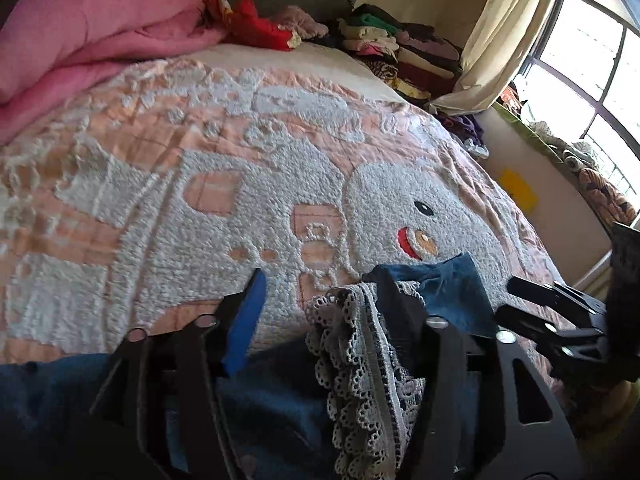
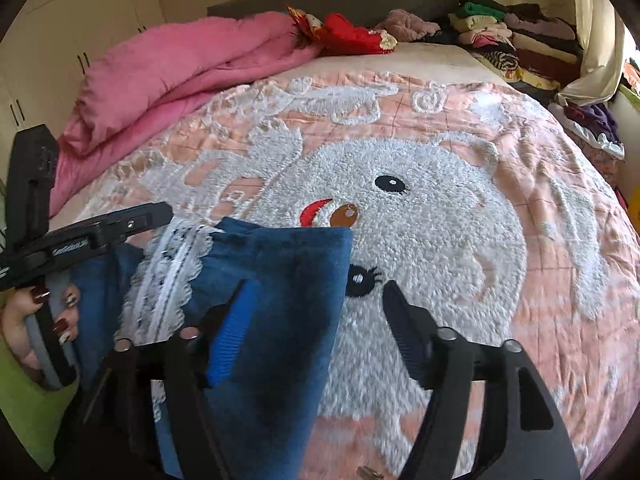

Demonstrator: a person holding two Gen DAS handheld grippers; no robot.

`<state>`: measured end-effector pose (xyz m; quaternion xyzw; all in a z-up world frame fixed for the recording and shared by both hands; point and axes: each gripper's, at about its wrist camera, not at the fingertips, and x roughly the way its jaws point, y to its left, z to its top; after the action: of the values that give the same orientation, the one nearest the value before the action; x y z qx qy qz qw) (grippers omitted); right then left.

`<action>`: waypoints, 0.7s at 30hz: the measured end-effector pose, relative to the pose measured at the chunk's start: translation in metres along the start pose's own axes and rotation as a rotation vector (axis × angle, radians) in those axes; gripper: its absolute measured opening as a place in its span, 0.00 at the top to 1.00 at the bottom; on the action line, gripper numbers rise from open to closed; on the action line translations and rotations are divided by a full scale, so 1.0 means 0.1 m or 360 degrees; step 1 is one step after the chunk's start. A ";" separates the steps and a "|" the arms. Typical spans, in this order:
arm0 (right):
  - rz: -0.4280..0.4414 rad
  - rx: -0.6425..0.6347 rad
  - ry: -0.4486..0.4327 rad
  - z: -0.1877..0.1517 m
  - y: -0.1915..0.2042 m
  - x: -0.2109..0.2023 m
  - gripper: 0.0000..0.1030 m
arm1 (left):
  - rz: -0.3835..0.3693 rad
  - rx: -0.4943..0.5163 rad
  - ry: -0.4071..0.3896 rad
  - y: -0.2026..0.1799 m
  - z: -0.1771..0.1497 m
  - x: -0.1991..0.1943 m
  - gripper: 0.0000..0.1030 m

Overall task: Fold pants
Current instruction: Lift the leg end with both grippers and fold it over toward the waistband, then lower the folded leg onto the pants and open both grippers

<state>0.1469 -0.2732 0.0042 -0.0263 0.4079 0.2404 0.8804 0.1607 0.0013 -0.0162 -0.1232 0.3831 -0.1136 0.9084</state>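
Both tongs spread wide: left gripper [image 1: 320, 300], right gripper [image 2: 316, 300]. Nothing pinching those blue lace-trimmed velvet pants [image 2: 276, 304]. Could easily slide off, bunching on the fluffy pink-and-white bedspread [image 2: 440, 220].

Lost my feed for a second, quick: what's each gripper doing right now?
Left gripper: open, jaws spread around the blue pants, lace trim between them.
Right gripper: open, pants between its fingers.

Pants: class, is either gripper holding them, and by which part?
Neither visibly holds the pants. Both the left gripper and right gripper have open jaws, with the lace-trimmed end lying between them.
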 end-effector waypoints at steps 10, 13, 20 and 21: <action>0.0004 -0.0038 -0.0082 -0.07 0.10 -0.37 0.10 | 0.0178 0.0082 -0.0010 -0.06 -0.09 -0.40 0.10; 0.0007 -0.0052 -0.0103 -0.08 0.15 -0.46 0.08 | 0.0200 0.0115 0.0014 -0.12 -0.15 -0.49 0.10; 0.0029 -0.0094 -0.0150 -0.13 0.28 -0.67 0.07 | 0.0221 0.0123 0.0039 -0.19 -0.28 -0.68 0.09; 0.0041 -0.0101 -0.0154 -0.15 0.30 -0.70 0.07 | 0.0224 0.0122 0.0042 -0.20 -0.30 -0.70 0.09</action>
<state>0.0846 -0.2785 0.0500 -0.0374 0.3574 0.2655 0.8946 0.0892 -0.0002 0.0167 -0.0595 0.3982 -0.0658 0.9130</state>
